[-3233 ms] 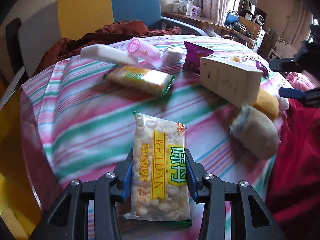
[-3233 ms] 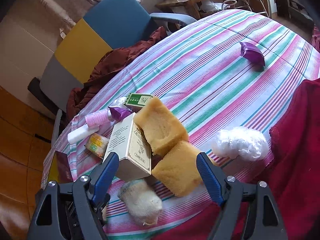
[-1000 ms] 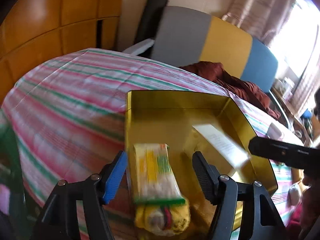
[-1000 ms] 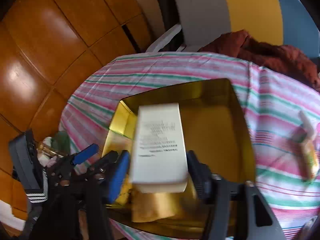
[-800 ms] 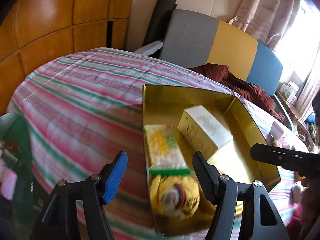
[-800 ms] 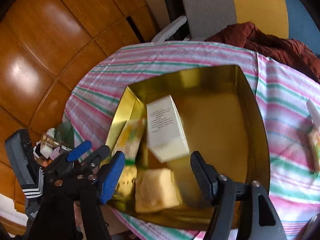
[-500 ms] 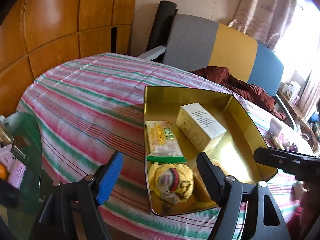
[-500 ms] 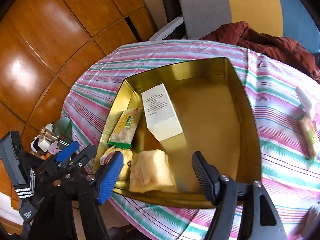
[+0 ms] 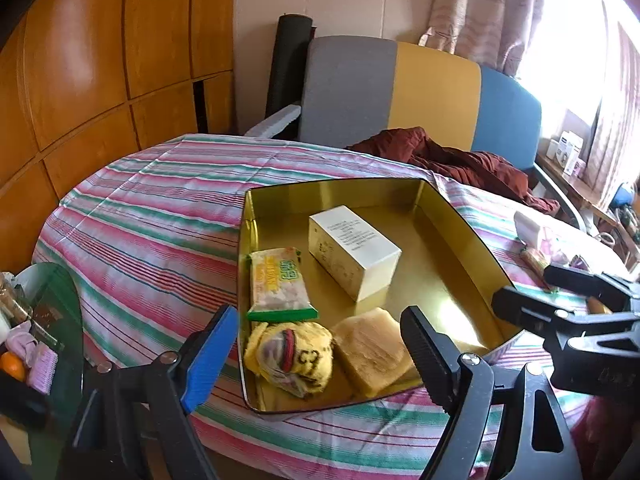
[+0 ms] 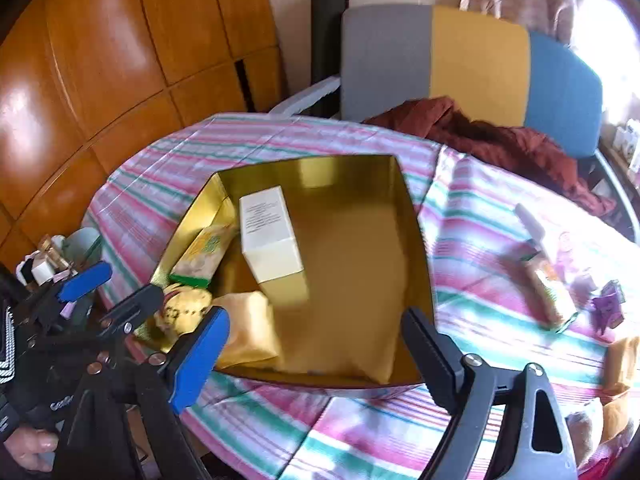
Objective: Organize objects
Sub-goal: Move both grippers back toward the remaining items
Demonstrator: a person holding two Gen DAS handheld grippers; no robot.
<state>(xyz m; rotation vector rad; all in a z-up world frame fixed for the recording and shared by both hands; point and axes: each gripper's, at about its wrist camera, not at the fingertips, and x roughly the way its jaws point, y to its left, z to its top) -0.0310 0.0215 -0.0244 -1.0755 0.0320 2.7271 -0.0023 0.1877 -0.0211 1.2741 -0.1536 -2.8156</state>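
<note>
Both tongs empty, jaws opening, over the gold tray (image 10: 416,240).
Loose snack packet (image 10: 550,294) lies rightward on the tabletop (image 10: 480,216), lengthwise away, nearer the right tongs (image 10: 310,354) than the left tongs (image 9: 316,346).

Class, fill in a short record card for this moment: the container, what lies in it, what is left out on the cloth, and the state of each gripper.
container: gold tin on striped tablecloth
inside: white box, snack packet, yellow plush toy, sponge
left out: second snack packet, purple wrapper
left gripper: jaws opening, nothing between them
right gripper: jaws opening, nothing between them
</note>
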